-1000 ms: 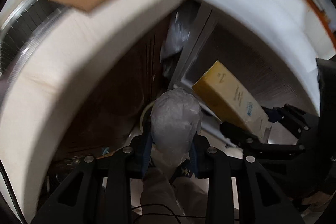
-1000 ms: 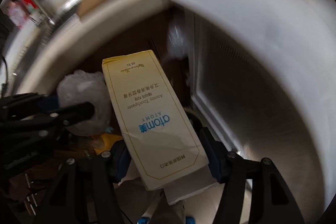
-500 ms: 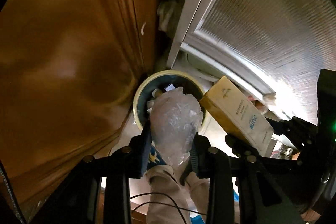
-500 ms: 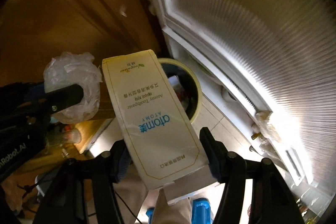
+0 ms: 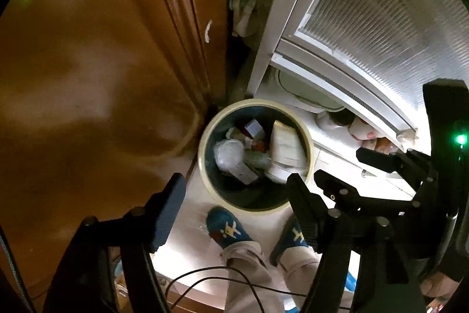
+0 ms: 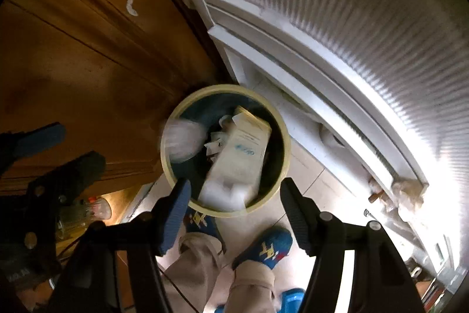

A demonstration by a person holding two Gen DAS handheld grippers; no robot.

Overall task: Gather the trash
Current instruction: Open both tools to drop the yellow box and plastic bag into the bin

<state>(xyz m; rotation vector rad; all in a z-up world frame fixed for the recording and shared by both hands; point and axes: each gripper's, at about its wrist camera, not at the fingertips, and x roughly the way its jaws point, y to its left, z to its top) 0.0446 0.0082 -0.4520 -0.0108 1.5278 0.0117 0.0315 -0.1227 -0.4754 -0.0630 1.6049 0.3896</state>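
My left gripper [image 5: 234, 207] has just sprung wide and holds nothing; my right gripper [image 6: 234, 201] gapes empty too. Box [image 6: 243, 148] and plastic wad [image 6: 183, 144] sit in the bin [image 6: 283, 134], frame centre, between wooden door [image 6: 73, 55] and white door [image 6: 351, 19].

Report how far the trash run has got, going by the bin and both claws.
Done: the toothpaste box and the crumpled plastic bag lie in the bin. In hand: nothing; the left claw, its jaws just opened, and the right claw both stand open above the bin. Left: any further trash, none in view here.
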